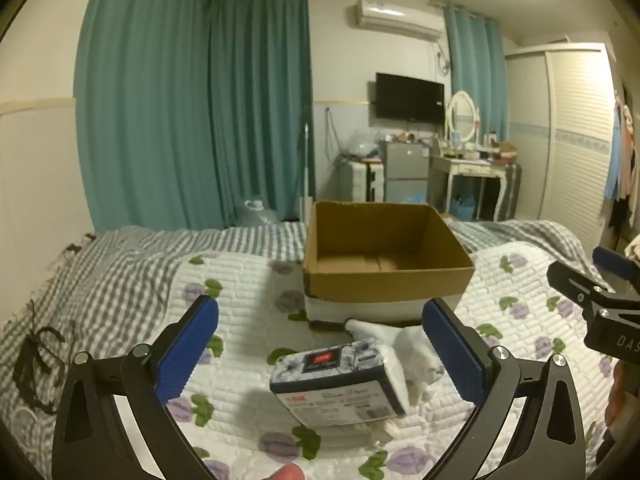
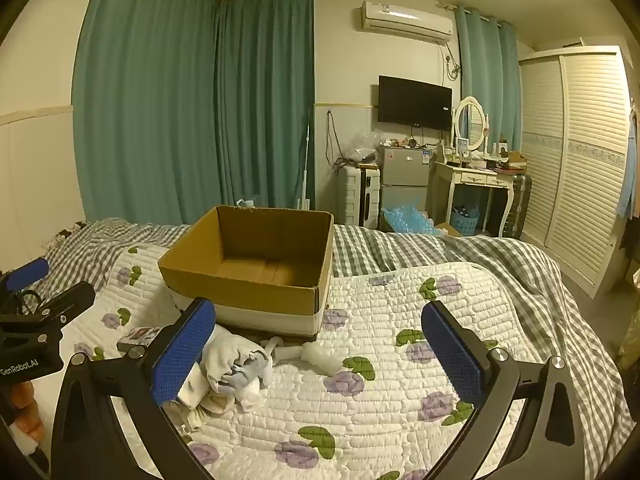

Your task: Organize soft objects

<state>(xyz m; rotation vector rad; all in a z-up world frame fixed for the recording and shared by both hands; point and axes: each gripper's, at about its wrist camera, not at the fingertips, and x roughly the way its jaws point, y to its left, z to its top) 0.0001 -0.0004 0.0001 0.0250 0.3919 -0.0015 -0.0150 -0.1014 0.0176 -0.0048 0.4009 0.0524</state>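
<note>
An open cardboard box [image 1: 384, 276] stands on the bed, nothing visible inside; it also shows in the right wrist view [image 2: 240, 288]. A blue-and-white tissue pack [image 1: 340, 384] lies in front of it, between my left gripper's wide-open fingers. My left gripper [image 1: 320, 352] is open and empty above the pack. White soft cloth items [image 1: 412, 356] lie beside the pack. In the right wrist view a bundle of white and light-blue cloth [image 2: 236, 368] and a white ribbed piece [image 2: 320, 356] lie in front of the box. My right gripper [image 2: 320, 356] is open and empty over them.
The bed has a white floral quilt [image 2: 400, 400] over a grey checked sheet [image 2: 500, 264]. A dark item [image 1: 36, 364] lies at the bed's left edge. Beyond the bed stand a small fridge [image 2: 404, 176], a dressing table [image 2: 476, 184] and a wardrobe [image 2: 580, 160].
</note>
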